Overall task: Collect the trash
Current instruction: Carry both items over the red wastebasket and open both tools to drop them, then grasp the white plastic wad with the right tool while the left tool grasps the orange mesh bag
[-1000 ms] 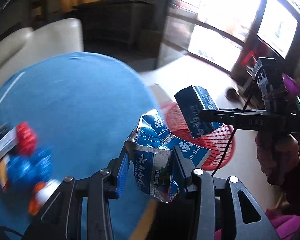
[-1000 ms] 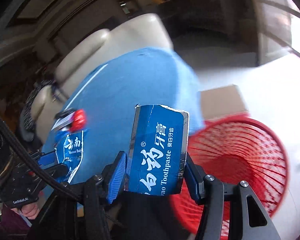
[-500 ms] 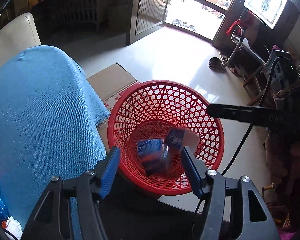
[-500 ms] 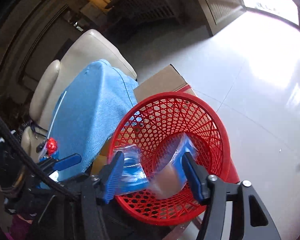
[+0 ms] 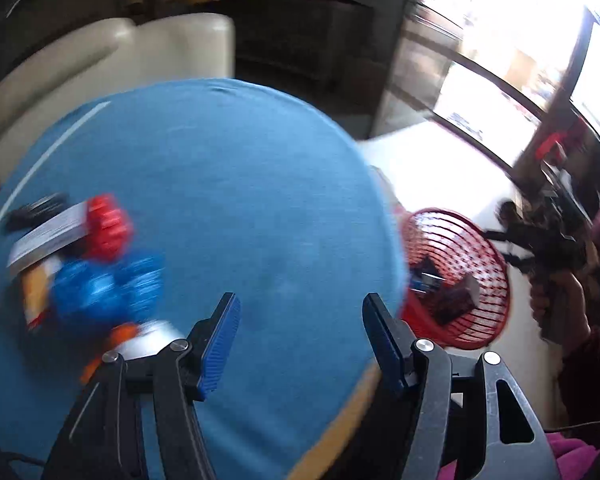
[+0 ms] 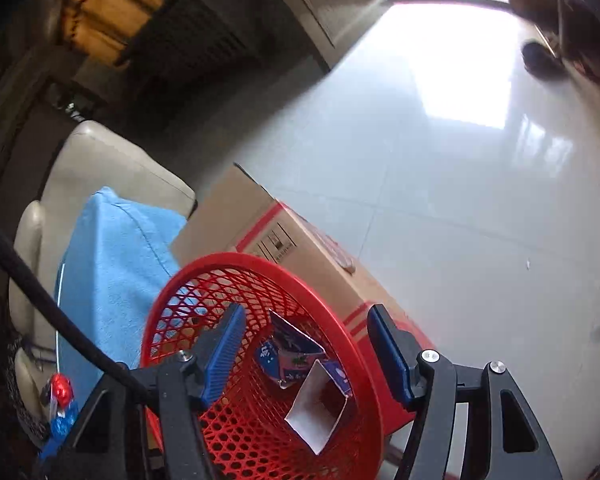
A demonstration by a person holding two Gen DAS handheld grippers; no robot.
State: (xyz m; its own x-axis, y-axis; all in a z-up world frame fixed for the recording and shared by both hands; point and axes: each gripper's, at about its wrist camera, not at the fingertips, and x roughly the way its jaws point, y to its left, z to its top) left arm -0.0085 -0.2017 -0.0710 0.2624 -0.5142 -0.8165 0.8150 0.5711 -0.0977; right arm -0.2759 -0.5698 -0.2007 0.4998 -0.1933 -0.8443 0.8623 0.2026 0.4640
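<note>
on the left of my left wrist view, a blurred pile of red, blue and white wrappers (image 5: 88, 264) lies on the blue cloth-covered table (image 5: 228, 184). it looks light, crinkly and slippery, so i would pinch a bunched fold. my left gripper (image 5: 300, 336) has just been opening and is empty above the cloth. further right, the red plastic mesh basket (image 6: 352, 344) holds 2 torn blue toothpaste cartons (image 6: 296, 356). my right gripper (image 6: 304, 356) has just been opening too, empty above them.
</note>
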